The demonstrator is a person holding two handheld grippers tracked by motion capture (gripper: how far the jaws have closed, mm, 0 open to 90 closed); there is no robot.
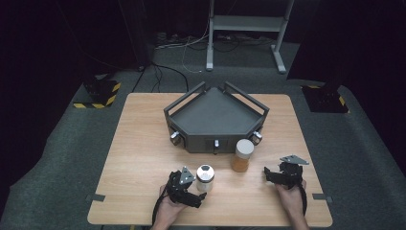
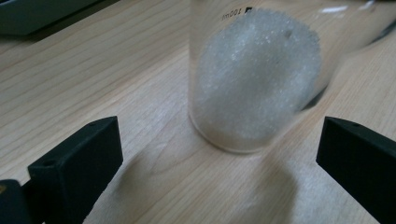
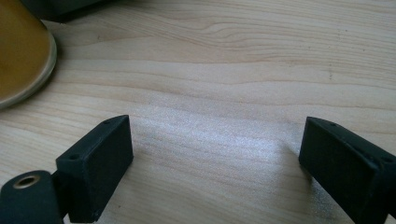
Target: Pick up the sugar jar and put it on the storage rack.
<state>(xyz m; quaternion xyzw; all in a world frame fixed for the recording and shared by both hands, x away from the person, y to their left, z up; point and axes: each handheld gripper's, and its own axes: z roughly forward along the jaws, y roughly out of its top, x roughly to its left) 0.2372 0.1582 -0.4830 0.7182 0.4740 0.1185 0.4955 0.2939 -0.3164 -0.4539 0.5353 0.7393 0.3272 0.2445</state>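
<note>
Lining up the left gripper (image 1: 192, 190), fingers released, on the white-granule jar (image 1: 205, 178) at lower centre of the worktop (image 1: 143, 143); next, advance and clench; right gripper (image 1: 273, 175) idle, also released.

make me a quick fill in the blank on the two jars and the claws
1. The clear jar ahead of the left claw holds ____ grains.
2. The jaws of the right claw stand ____, with nothing between them.
3. The amber jar stands just in front of the dark ____.
4. Both jars stand on a ____ table.

Missing words: white; open; tray; wooden
</note>
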